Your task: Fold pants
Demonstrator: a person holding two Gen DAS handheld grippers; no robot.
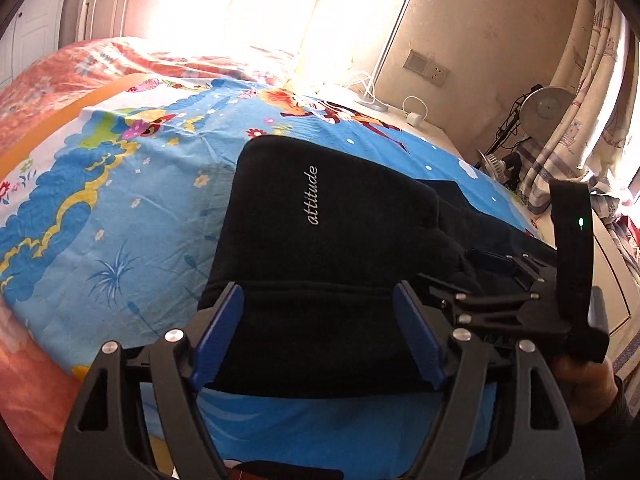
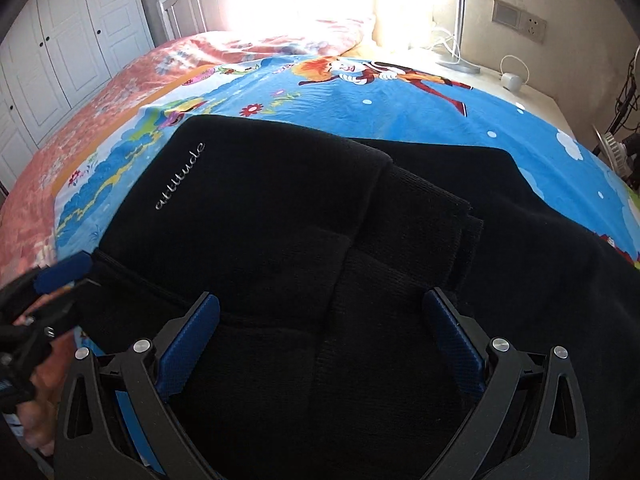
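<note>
both claws, left claw point(image 1: 318, 304) and right claw point(image 2: 320, 314), tilt down, jaws apart, over folded black pants point(image 2: 280, 208).

Strong daylight from the window point(image 1: 280, 4) at the head of the bed, blown out to pure white in both wrist views, detail of the glass lost. Warm glare spilling over the pink quilt point(image 1: 100, 60) and the wall just beside. Cartoon bedsheet point(image 2: 400, 96) bright, evenly lit and saturated. Black pants point(image 2: 280, 220) underexposed, folds barely readable, white "attitude" lettering point(image 1: 314, 195) crisp. Heavy fisheye bending throughout: bed edges bowed, wardrobe doors point(image 2: 60, 60) curved, dark vignette in the corners. Motion blur on the left gripper point(image 2: 64, 268) at the left edge of the right wrist view; centre sharp.
</note>
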